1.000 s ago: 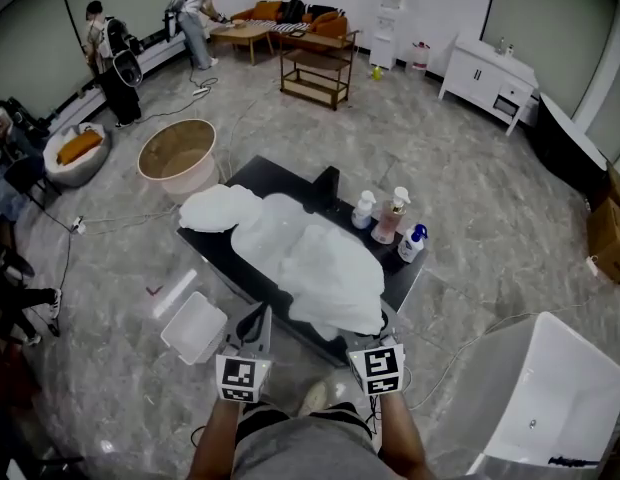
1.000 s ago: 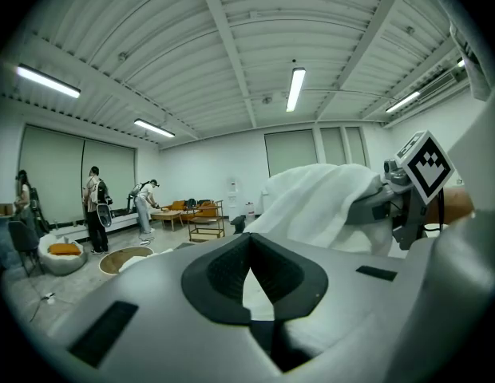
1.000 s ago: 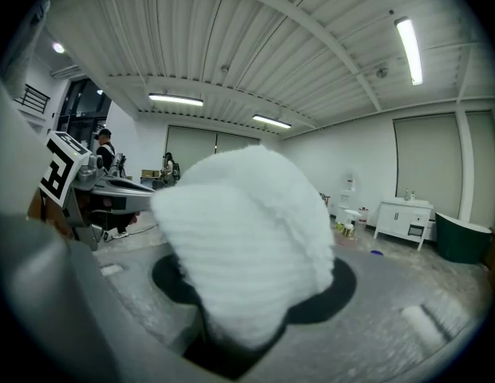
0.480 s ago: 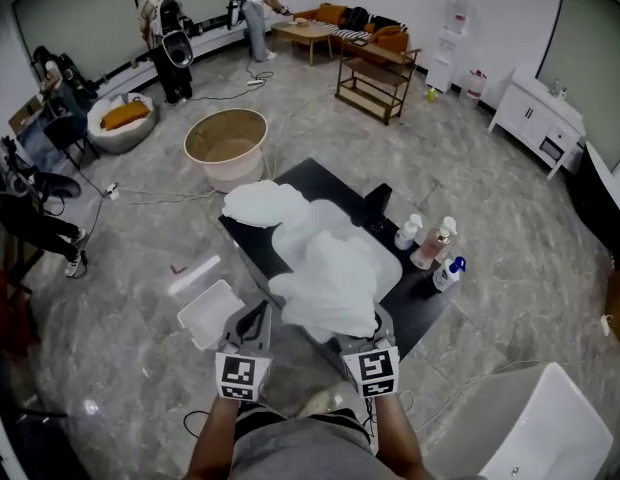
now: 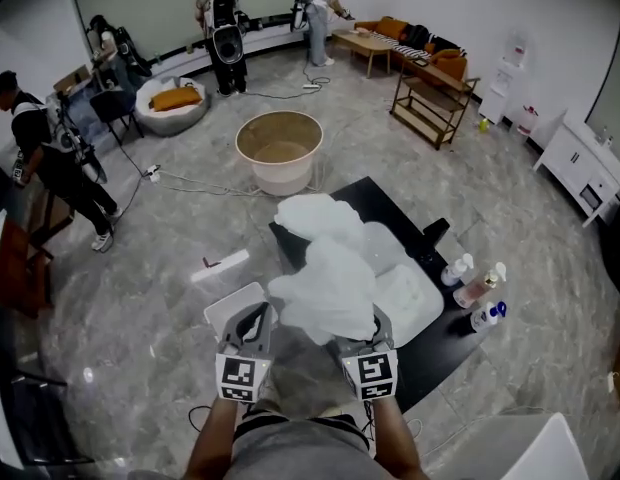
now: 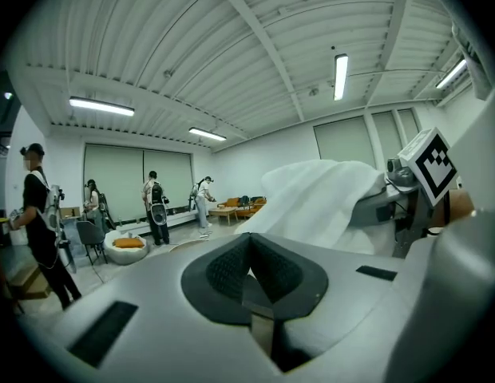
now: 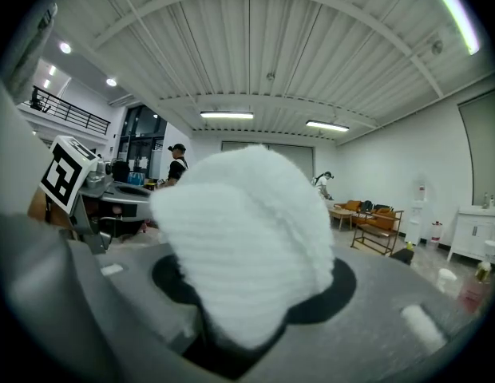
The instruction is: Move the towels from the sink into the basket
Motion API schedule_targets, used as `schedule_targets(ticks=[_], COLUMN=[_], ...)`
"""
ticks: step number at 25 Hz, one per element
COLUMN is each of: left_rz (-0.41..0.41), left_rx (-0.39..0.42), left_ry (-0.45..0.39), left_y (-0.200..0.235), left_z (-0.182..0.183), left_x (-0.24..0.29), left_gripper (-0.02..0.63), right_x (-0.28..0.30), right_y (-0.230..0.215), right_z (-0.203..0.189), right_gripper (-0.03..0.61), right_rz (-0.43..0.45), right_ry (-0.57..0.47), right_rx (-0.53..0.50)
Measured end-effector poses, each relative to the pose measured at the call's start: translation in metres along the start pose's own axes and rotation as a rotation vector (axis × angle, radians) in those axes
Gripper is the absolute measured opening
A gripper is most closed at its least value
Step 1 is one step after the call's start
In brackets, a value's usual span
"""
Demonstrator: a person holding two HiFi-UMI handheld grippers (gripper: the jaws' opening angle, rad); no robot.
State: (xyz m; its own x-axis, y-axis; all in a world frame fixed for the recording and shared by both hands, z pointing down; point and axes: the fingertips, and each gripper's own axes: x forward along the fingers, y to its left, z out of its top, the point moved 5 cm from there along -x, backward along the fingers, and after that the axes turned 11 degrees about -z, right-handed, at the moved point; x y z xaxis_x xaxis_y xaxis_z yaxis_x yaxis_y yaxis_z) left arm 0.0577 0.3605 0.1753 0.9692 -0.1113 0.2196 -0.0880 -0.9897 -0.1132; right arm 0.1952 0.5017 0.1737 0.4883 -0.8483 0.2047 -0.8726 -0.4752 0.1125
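Above marble floor point(image 5: 160, 298), black counter point(image 5: 455, 340), basket point(image 5: 280, 176), white towel point(image 5: 330, 293)

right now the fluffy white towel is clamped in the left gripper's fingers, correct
Not the left: the fluffy white towel is clamped in the fingers of the right gripper, as the right gripper view shows. The left gripper has nothing between its fingers.

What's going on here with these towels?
A person holds a gripper in each hand. The right gripper is clamped on a white towel, held up bunched near the sink. Another towel lies at the sink's far end. The left gripper is shut with nothing in it. A white bin sits on the floor just beyond the left gripper, and a round tub stands farther off.
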Motion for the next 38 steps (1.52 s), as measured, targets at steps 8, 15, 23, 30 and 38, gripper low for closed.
schedule_targets(ticks=[8, 15, 23, 30, 38], left_rz=[0.082, 0.16, 0.283, 0.365, 0.444], left_rx=[-0.014, -0.061, -0.143, -0.215, -0.319], left_ry=[0.024, 0.047, 0.107, 0.159, 0.215], left_y=[0.087, 0.174, 0.264, 0.324, 0.353], left_z=[-0.014, -0.054, -0.111, -0.183, -0.286], left_x=[-0.014, -0.027, -0.055, -0.075, -0.081], left_gripper=[0.009, 0.009, 0.009, 0.009, 0.009], right_x=[0.081, 0.162, 0.244, 0.313, 0.368], right_y=[0.061, 0.123, 0.212, 0.28, 0.335], right_z=[0.024, 0.019, 0.0, -0.041, -0.128], right_gripper=[0.242, 0.244, 0.244, 0.244, 0.245], right_rz=[0.102, 0.179, 0.32, 0.412, 0.493], right_ry=[-0.038, -0.019, 0.057, 0.107, 0.15], right_rx=[-0.015, -0.019, -0.039, -0.079, -0.122])
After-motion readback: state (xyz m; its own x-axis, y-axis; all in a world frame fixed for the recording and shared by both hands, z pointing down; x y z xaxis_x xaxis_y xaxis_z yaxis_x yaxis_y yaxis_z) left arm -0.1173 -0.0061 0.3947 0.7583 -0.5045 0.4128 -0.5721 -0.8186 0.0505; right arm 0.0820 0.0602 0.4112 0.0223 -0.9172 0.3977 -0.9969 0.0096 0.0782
